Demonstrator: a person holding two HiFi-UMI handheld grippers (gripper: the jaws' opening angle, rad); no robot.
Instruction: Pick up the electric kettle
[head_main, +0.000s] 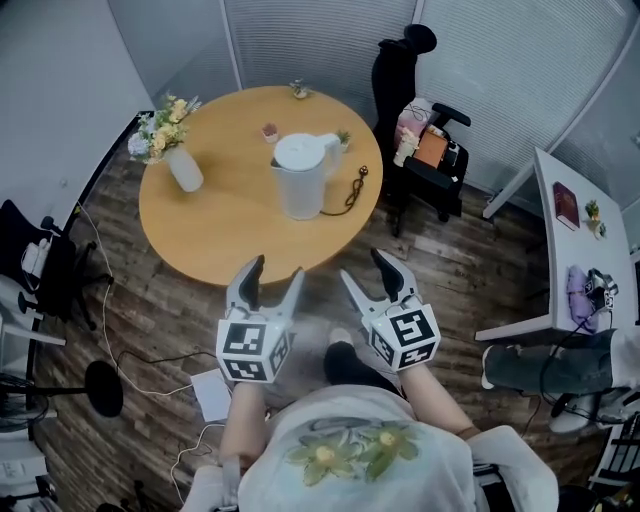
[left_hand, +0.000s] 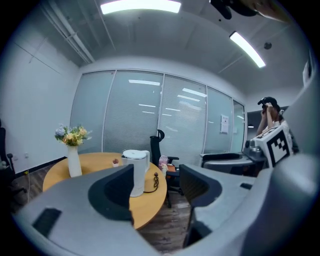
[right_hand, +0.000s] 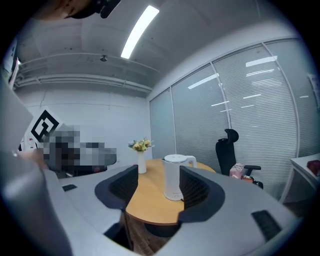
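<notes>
Round wooden table (head_main: 215, 235) on plank floor (head_main: 455, 275) holds kettle (head_main: 300, 178), flower vase (head_main: 183, 165); black chair (head_main: 425, 160) beside. Left gripper (head_main: 276, 268) and right gripper (head_main: 362, 266) both gape, empty.

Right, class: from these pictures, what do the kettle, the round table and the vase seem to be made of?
Kettle: probably matte white plastic, smooth and seamless.
Round table: wood or wood-look laminate, even tan, faint sheen.
Vase: likely white ceramic, opaque.
</notes>
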